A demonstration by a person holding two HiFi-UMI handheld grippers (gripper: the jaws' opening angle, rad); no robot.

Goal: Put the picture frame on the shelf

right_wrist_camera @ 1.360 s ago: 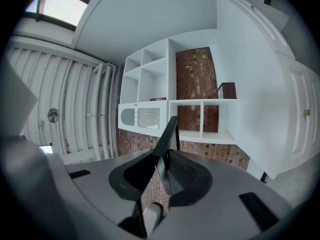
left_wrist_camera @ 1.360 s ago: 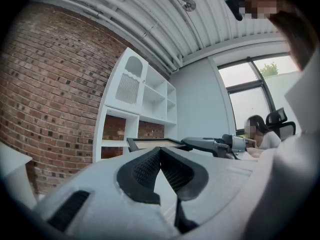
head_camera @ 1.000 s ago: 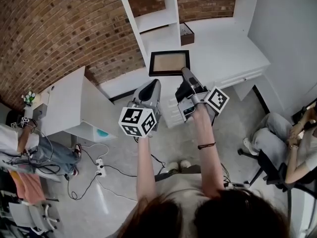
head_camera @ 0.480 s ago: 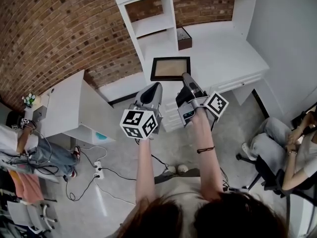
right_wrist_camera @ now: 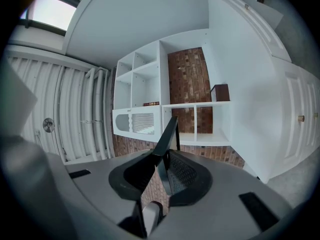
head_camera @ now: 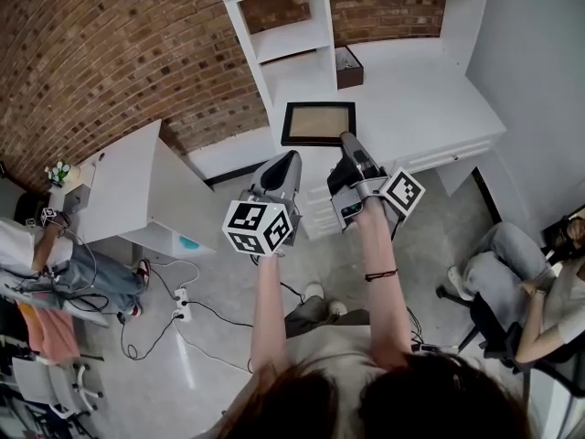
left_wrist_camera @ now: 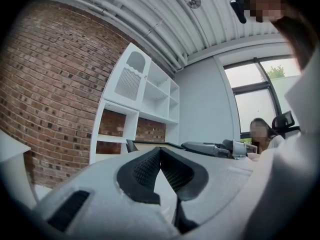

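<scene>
The picture frame [head_camera: 318, 123], black-edged with a tan panel, hangs flat above the white desk top [head_camera: 430, 90], in front of the white shelf unit [head_camera: 302, 35]. My right gripper [head_camera: 346, 143] is shut on its near right edge. In the right gripper view the frame's dark edge [right_wrist_camera: 169, 134] runs up between the pads of the right gripper [right_wrist_camera: 163, 156], toward the shelf unit [right_wrist_camera: 145, 84]. My left gripper [head_camera: 284, 160] hovers just left of it, shut and empty. In the left gripper view the left gripper [left_wrist_camera: 160, 153] has its pads meeting.
A small dark box [head_camera: 348, 66] sits at the foot of the shelf compartments. A white table [head_camera: 128, 190] stands at the left. People sit at the right [head_camera: 530, 282] and the left [head_camera: 37, 254]. Cables and a power strip [head_camera: 183, 305] lie on the floor.
Both grippers have drifted a little with the frame still in the right one's grip. The person's feet have shifted on the floor.
</scene>
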